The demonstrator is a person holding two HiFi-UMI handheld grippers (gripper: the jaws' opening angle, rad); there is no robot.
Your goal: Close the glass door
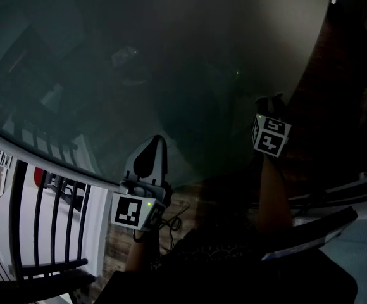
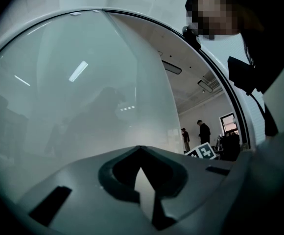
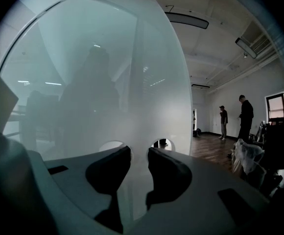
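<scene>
**Door.** The glass door (image 1: 171,56) is filling most of the head view and standing directly ahead of both tools. A dark railing (image 1: 44,220) is showing at lower left.

**Left tool** (image 2: 140,150). The jaws are meeting at the tips, closed on nothing, with the nose pointing into the pane. No view is showing whether it touches the glass.

**Right tool** (image 3: 139,153). The jaws are standing apart, with nothing pressed between the pads. Only frosted pane is showing through the gap. Two round holes (image 3: 113,146) in the glass are sitting just beyond the jaw tips, one either side of the gap. In the head view this tool is sitting higher and to the right, well apart from the left one.

**Door position.** In both gripper views the pane's free edge is lying to the right of the jaws. Past it the open room is showing: wooden floor (image 3: 215,148) and two people (image 3: 246,115) standing far off. Judgement: the doorway is not shut yet.

**Step in hand (judgement).** Both tools are being set against the pane to drive it shut. The left is serving as a blunt closed pusher. The right is open near the holes, possibly lining up a hold there.

**Next move calls for:**
- Settling firm contact first.
- Then steady, even pressure, with both tools travelling together with the door until its free edge is meeting the frame.
- I cannot tell whether the door slides or swings, so the push direction needs confirming.
</scene>
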